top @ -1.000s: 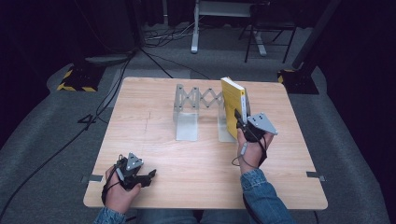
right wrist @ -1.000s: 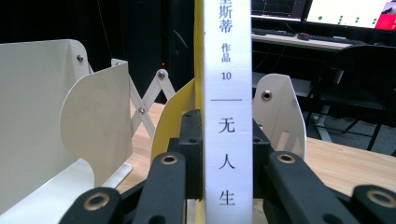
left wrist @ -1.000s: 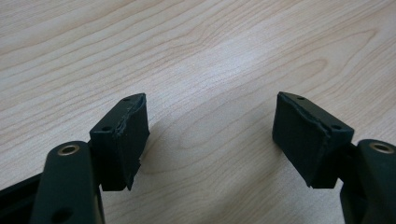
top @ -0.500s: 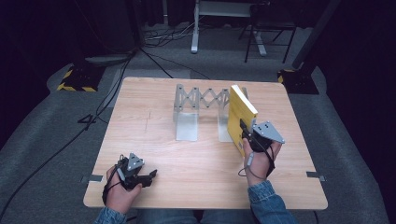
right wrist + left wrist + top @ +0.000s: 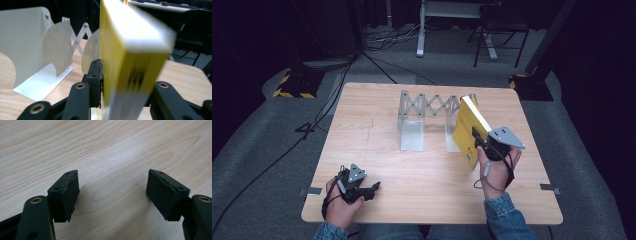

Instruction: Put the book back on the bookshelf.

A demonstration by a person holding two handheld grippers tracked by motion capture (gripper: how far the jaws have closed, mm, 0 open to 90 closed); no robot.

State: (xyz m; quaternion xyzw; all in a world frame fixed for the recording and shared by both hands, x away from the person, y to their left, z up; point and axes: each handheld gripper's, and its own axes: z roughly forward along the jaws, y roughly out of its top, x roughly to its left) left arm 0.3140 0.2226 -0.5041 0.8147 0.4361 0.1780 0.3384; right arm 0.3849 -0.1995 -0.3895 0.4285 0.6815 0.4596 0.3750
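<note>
A thick yellow book (image 5: 466, 130) with white page edges is seen standing tilted at the right end of the expanding metal book rack (image 5: 424, 120). Its spine, marked with black print, is turned toward the person, and its top leans to the right.

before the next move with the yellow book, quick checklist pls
1. Book between the right gripper jaws: ok, though the jaws have just been opening, so grip firmness: cannot tell.
2. Book upright: not ok, it leans toward the bookend rack.
3. Book seated inside the rack: not ok, it stands at the rack's right end plate.
4. Left gripper free: ok, open over bare table, nothing between the jaws.
5. Book's bottom edge resting on the table: cannot tell.
</note>
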